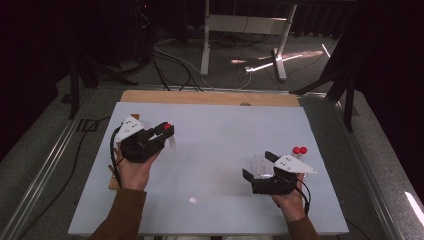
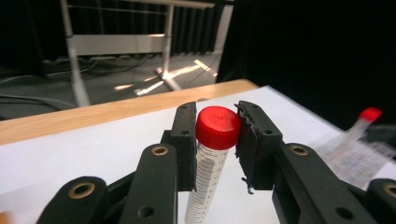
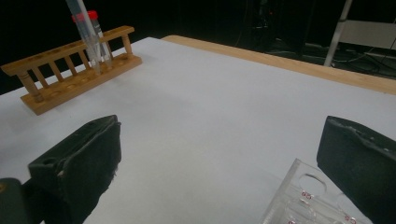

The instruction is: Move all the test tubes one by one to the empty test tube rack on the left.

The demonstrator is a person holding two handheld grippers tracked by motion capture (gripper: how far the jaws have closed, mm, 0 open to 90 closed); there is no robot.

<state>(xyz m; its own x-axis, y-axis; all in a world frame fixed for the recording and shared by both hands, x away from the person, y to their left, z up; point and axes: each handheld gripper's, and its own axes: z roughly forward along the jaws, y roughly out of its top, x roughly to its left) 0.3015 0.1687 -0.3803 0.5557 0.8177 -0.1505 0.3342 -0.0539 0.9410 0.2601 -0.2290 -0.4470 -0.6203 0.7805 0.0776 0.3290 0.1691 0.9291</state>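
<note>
The left gripper (image 2: 218, 140) is clamped on a clear plastic tube (image 2: 206, 179) with printed graduations, its pads pressing just under the red screw cap (image 2: 217, 127), and holds it roughly upright above the white surface (image 1: 215, 135) on the left side. In the high view the left gripper (image 1: 161, 135) sits in the person's left hand (image 1: 132, 167), with the cap showing red at its tip. The tube looks light, rigid and smooth-walled, so it may slip or swing if gripped low; the ribbed cap and the neck beneath it give the surest hold. The right gripper (image 3: 219, 172) rests at the right side of the surface with its jaws wide apart and nothing between them, beside a clear plastic rack (image 3: 313, 200). Two more red-capped tubes (image 1: 299, 151) stand by that rack. From the right gripper view, a wooden rack (image 3: 74, 70) stands at the far left of the surface.
</note>
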